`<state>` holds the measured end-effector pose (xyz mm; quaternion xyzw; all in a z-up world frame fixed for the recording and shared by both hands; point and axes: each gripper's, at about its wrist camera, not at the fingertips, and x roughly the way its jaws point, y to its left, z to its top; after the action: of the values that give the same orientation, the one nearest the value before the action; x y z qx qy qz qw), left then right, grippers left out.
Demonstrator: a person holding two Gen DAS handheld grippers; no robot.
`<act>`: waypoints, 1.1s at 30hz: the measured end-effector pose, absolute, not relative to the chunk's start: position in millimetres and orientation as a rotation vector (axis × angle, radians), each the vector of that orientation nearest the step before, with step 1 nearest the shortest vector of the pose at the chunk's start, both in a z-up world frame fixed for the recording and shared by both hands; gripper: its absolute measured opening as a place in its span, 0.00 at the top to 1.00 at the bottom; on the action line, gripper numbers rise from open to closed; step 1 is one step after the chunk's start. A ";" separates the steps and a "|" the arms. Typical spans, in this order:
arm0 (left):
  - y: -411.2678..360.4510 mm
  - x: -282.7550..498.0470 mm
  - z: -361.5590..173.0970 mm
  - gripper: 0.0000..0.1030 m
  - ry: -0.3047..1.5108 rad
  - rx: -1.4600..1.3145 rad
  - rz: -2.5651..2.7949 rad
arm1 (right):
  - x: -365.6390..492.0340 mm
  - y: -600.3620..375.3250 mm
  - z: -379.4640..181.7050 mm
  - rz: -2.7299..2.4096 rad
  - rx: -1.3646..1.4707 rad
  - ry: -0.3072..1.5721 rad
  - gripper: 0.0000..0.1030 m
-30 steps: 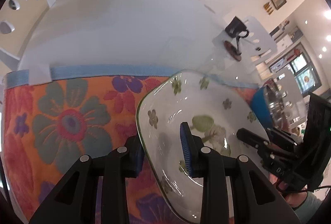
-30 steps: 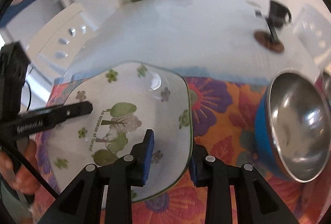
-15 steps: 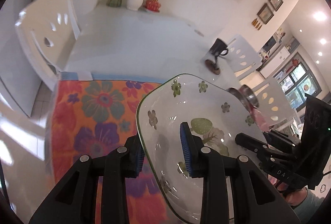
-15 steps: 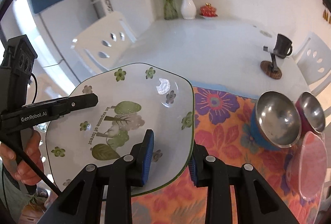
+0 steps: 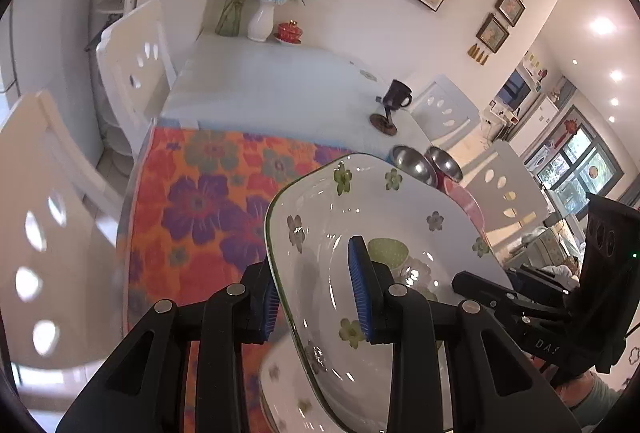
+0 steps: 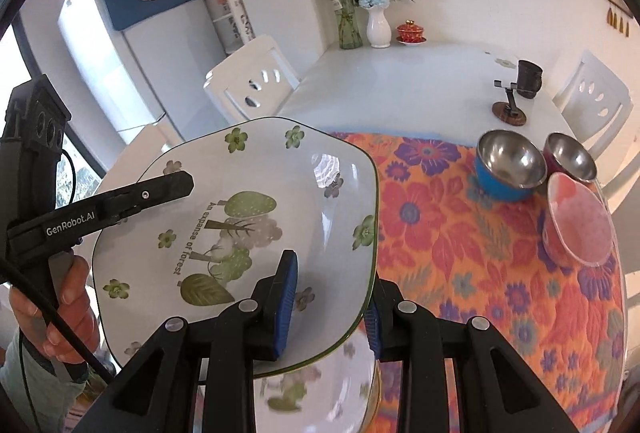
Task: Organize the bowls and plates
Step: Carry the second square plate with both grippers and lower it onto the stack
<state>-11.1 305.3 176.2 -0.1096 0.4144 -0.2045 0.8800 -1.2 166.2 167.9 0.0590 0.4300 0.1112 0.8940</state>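
Note:
A white square plate [image 5: 380, 217] with green flowers and a tree print hangs in the air above the orange floral mat [image 5: 200, 193]. My left gripper [image 5: 314, 265] is shut on its left rim. My right gripper [image 6: 332, 285] is shut on the opposite rim of this plate [image 6: 260, 193]. Directly below lies a second plate [image 6: 320, 385] of the same pattern, also visible as the lower plate [image 5: 288, 385] in the left wrist view. A blue steel bowl [image 6: 508, 161], a dark red steel bowl [image 6: 570, 157] and a pink bowl [image 6: 580, 225] stand on the mat's far right.
A dark mug [image 6: 528, 73] and a small stand [image 6: 508, 109] sit on the white table [image 6: 400, 81] beyond the mat. Vases with flowers [image 6: 378, 25] and a red lidded cup [image 6: 410, 31] are at the far end. White chairs [image 5: 132, 73] flank the table. A hand [image 6: 68, 313] holds the left gripper.
Both grippers have risen and drawn back together with the plate between them. The table now looks farther away, and a second plate has come into view underneath.

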 end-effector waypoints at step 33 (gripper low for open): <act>276.2 -120.5 63.4 0.74 1.127 -0.168 -0.421 | -114.4 161.9 67.1 0.189 0.109 1.143 0.71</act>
<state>-120.5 276.2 63.4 -0.0789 0.5296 -0.1980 0.8210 -114.4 161.9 67.1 0.0515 0.5396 0.0894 0.8356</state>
